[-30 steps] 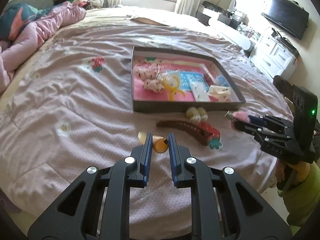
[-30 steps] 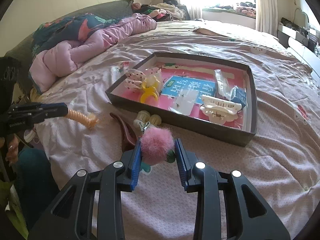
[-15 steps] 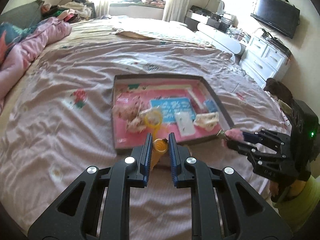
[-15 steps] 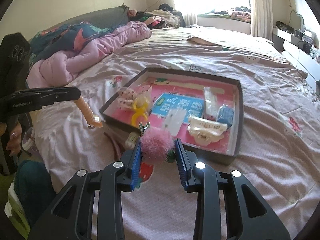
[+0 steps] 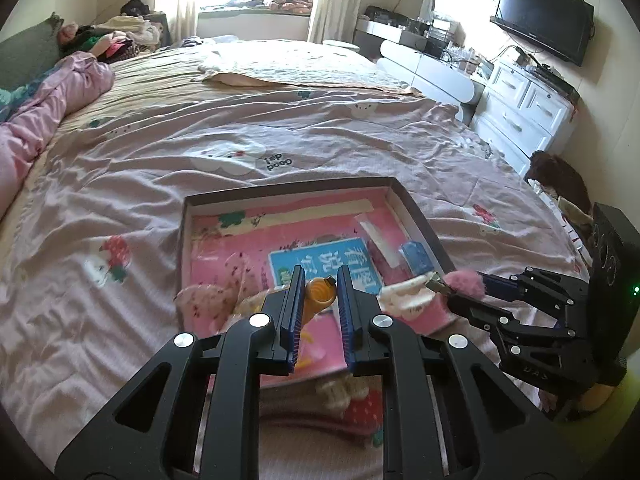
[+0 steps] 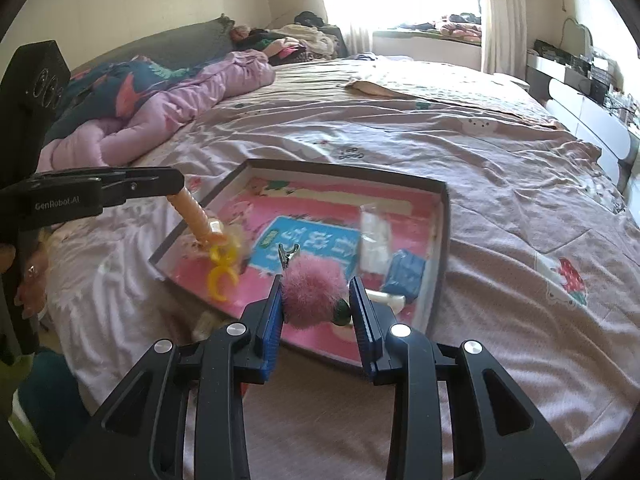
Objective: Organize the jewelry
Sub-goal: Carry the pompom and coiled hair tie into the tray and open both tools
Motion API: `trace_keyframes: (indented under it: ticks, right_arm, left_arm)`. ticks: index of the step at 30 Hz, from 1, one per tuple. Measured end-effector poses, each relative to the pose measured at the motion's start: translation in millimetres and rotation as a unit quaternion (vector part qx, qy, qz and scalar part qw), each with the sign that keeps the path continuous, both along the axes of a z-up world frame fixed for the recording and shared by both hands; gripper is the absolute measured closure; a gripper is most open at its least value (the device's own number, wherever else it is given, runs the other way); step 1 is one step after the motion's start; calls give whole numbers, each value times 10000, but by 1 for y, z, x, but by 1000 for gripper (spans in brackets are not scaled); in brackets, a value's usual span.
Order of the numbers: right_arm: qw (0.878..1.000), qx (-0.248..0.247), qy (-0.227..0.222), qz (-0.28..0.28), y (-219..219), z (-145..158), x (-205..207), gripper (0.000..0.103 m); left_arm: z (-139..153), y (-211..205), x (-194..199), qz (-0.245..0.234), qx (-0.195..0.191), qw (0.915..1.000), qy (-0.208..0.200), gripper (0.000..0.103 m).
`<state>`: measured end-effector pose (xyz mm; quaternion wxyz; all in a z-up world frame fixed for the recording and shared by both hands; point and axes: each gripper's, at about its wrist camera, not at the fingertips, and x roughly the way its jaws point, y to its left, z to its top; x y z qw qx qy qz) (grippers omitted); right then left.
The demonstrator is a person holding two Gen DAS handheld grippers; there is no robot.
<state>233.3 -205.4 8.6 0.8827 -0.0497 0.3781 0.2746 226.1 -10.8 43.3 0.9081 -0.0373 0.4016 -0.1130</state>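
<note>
Lying on pink bedspread [image 5: 140, 208]: shallow tray [image 5: 416, 216]; wall-mounted TV [image 5: 544, 16].

box near edge [image 5: 280, 380]: hidden behind the left gripper [image 5: 318, 292] in its own view
strawberry clip [image 5: 362, 410]: blurred, partly covered by the gripper arms
yellow rings [image 6: 222, 276]: smeared, shape unclear
white clip [image 6: 386, 300]: mostly behind the right gripper [image 6: 318, 300]
hand [image 6: 28, 280]: cut off at the left edge
shelf items [image 5: 440, 28]: too small to tell
</note>
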Motion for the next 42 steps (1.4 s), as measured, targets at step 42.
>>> trace_keyframes:
  ticks: [42]
  right_arm:
    - [9980,-426,374,-276,17,-51,67,72]
  left_arm:
    - [-57,8,50,96,79,9995,303,92]
